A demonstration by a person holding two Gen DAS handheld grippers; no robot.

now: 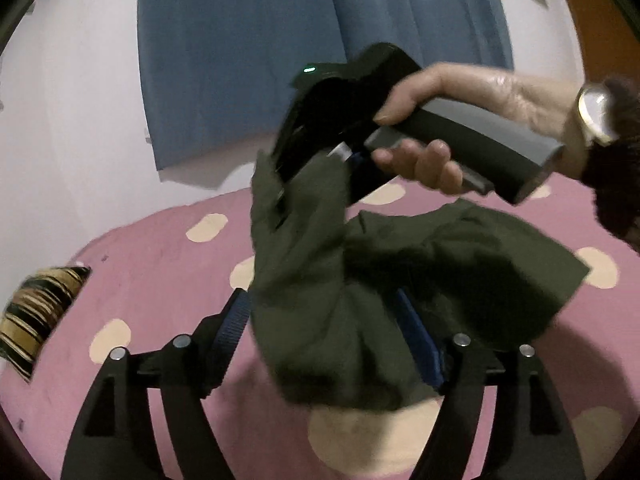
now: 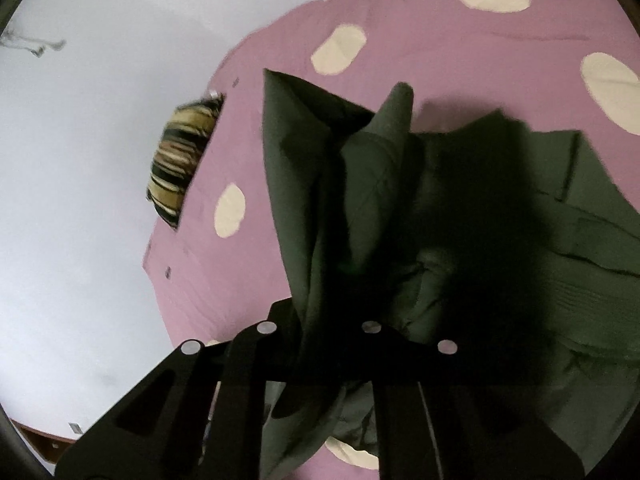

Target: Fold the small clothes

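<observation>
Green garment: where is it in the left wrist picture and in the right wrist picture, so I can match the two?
Left wrist view: green garment hangs in the centre, from the right gripper down across the lower middle.
Right wrist view: green garment fills the centre and right, bunched on the pink bedsheet.
Shared landmark: striped pillow, at the left in both.

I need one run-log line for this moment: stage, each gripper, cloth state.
stage: mid-fold | right gripper: lifts dark green fabric garment | left gripper: open, cloth draped between fingers | surface: pink dotted bedsheet
</observation>
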